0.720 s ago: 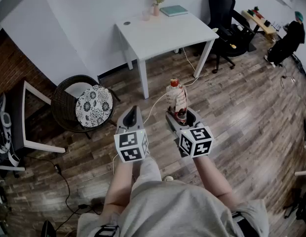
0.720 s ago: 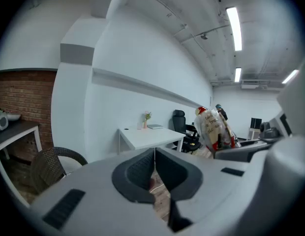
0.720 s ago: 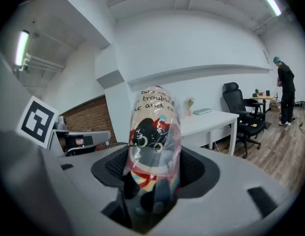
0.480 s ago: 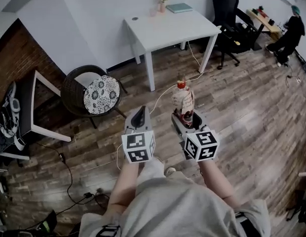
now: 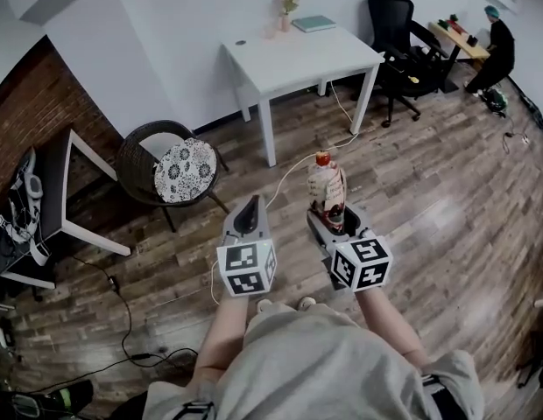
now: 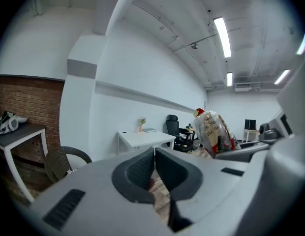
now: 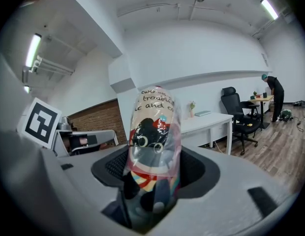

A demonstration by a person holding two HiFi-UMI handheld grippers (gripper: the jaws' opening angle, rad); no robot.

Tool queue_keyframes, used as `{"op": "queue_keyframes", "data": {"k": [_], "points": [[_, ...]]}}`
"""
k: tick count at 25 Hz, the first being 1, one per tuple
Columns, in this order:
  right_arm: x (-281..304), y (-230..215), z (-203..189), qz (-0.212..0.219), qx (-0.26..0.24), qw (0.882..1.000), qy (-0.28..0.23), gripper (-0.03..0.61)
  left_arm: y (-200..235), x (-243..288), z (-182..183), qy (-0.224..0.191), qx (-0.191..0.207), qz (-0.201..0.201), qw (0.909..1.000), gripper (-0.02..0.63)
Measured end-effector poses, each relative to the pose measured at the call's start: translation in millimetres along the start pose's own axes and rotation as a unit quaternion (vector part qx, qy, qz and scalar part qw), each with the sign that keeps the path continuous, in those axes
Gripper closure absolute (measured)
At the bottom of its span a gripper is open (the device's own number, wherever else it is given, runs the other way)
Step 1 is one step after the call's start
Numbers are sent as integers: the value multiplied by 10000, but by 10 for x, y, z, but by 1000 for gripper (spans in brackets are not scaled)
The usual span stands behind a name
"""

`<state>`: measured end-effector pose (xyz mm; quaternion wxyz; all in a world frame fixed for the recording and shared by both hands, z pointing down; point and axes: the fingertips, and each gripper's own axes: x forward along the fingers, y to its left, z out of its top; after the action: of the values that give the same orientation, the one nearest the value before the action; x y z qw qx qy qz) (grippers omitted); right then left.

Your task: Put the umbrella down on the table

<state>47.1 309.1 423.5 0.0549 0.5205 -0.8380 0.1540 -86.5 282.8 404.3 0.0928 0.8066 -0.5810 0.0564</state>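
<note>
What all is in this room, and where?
umbrella: one, folded, clear printed sleeve, red cap, held upright
table: one, white, by the far wall
vase: one, pinkish, on the table
book: one, teal, beside the vase
office chair: one, black, right of the table
wicker chair: one, dark, left of the table
side table: one, dark, far left
person: one, dark clothes, far right corner
left gripper: one, grey, shut, empty
right gripper: one, grey, shut on the umbrella

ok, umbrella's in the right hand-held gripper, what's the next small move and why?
Probably step forward toward the white table, grip unchanged. The right hand-held gripper is clamped on the umbrella, and the table stands across the wood floor, beyond reach. Its near half looks bare, with room to lay the umbrella down.
</note>
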Motion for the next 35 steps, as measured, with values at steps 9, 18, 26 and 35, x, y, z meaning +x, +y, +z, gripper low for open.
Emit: {"op": "queue_keyframes", "data": {"k": [9, 18, 26, 35], "points": [[25, 25, 77, 107, 29, 9999, -88, 307, 18, -30, 59, -80, 52, 95, 9999, 604], [24, -186, 187, 203, 69, 9995, -214, 307, -124, 88, 52, -81, 17, 169, 9998, 604], [42, -363, 166, 260, 152, 9994, -191, 307, -298, 226, 13, -21, 15, 135, 9999, 604], [179, -469, 162, 349, 198, 9991, -142, 307, -292, 400, -13, 55, -36, 104, 9999, 604]]}}
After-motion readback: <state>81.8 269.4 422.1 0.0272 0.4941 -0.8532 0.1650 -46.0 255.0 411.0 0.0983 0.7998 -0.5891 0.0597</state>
